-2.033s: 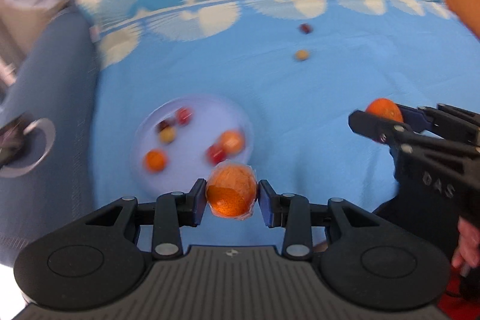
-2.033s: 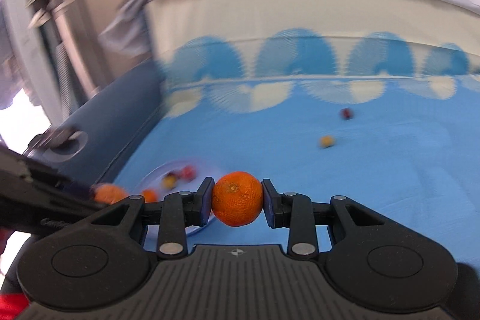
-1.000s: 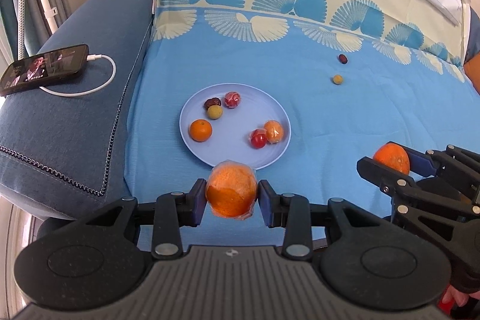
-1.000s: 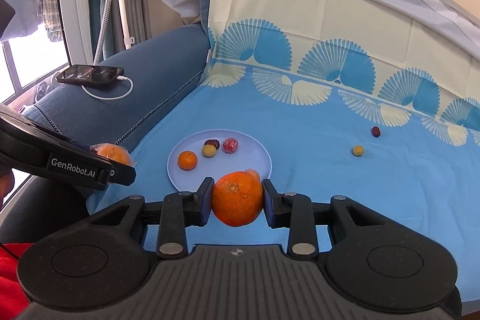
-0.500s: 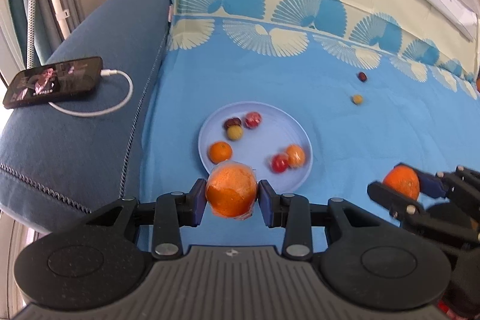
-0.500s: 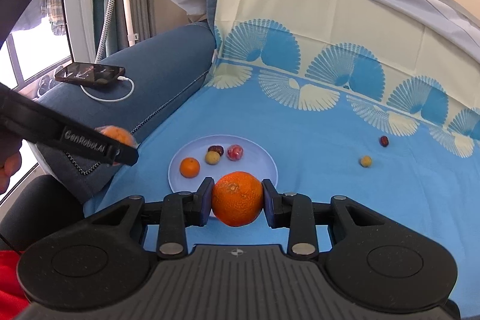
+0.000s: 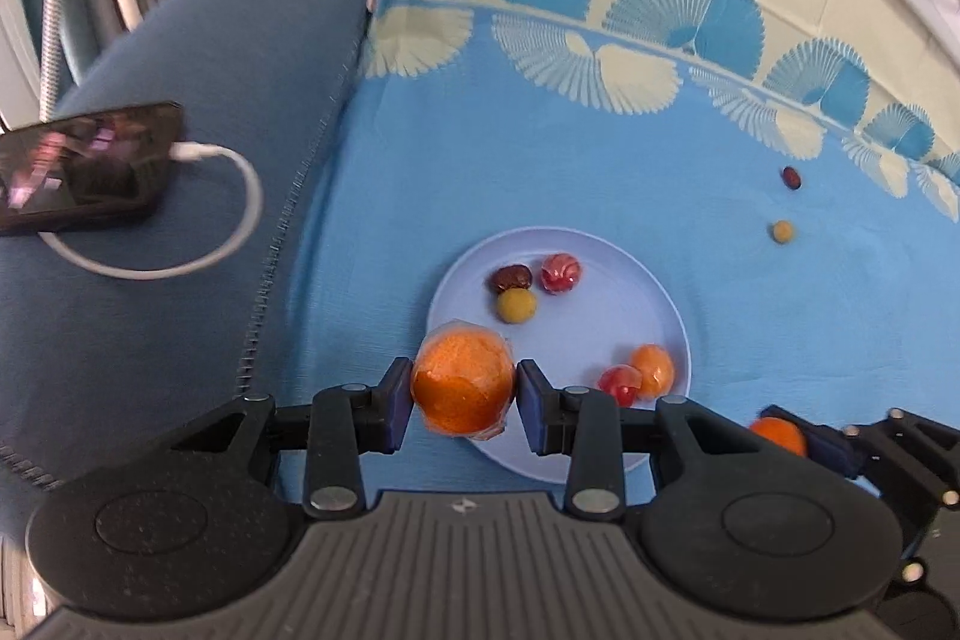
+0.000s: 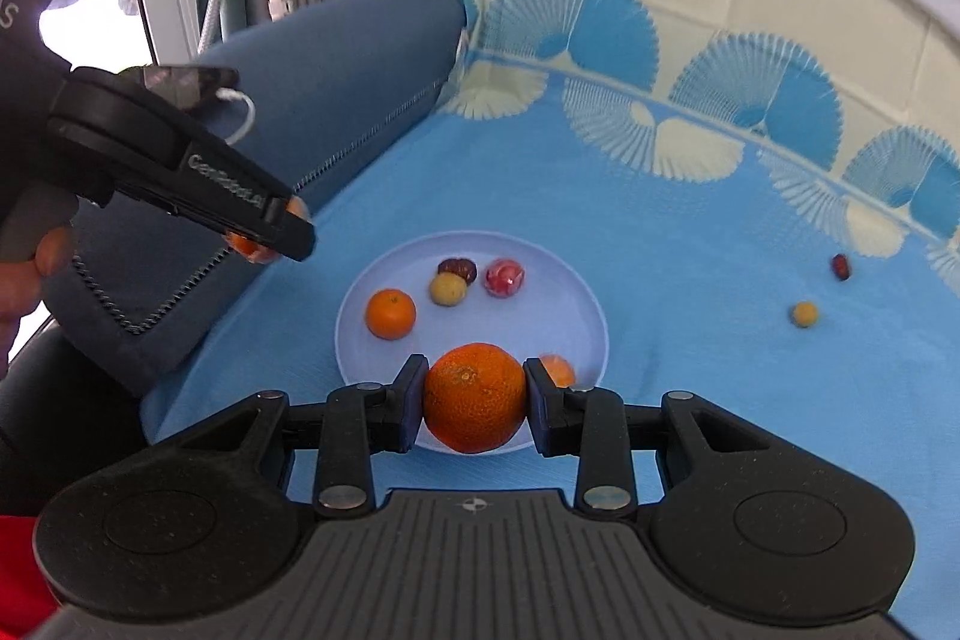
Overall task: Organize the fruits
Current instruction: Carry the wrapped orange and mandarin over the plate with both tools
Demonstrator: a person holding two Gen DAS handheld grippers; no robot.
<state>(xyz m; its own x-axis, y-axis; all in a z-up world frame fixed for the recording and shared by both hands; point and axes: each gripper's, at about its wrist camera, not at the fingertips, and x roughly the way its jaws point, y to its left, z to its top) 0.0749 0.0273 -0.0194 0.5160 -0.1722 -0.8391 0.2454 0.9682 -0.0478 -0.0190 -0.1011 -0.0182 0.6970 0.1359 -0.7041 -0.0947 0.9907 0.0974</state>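
My left gripper (image 7: 463, 396) is shut on a plastic-wrapped orange (image 7: 462, 379), held above the near left rim of a pale blue plate (image 7: 612, 292). My right gripper (image 8: 475, 398) is shut on a bare orange (image 8: 475, 397) above the plate's near edge (image 8: 576, 280). The plate holds several small fruits: a small orange (image 8: 390, 313), a yellow-green one (image 8: 447, 290), a dark brown one (image 8: 457, 269), a red wrapped one (image 8: 505, 277). A dark red fruit (image 8: 841, 266) and a yellow fruit (image 8: 804, 314) lie loose on the blue cloth to the right.
The plate sits on a blue fan-patterned cloth (image 7: 540, 148) over a sofa seat. A blue armrest (image 7: 180, 196) on the left carries a phone (image 7: 84, 166) with a white cable (image 7: 240, 196). The sofa back rises behind.
Both grippers, each still holding its orange, have moved forward and closer to the plate. The left gripper has shifted over the plate's left rim.
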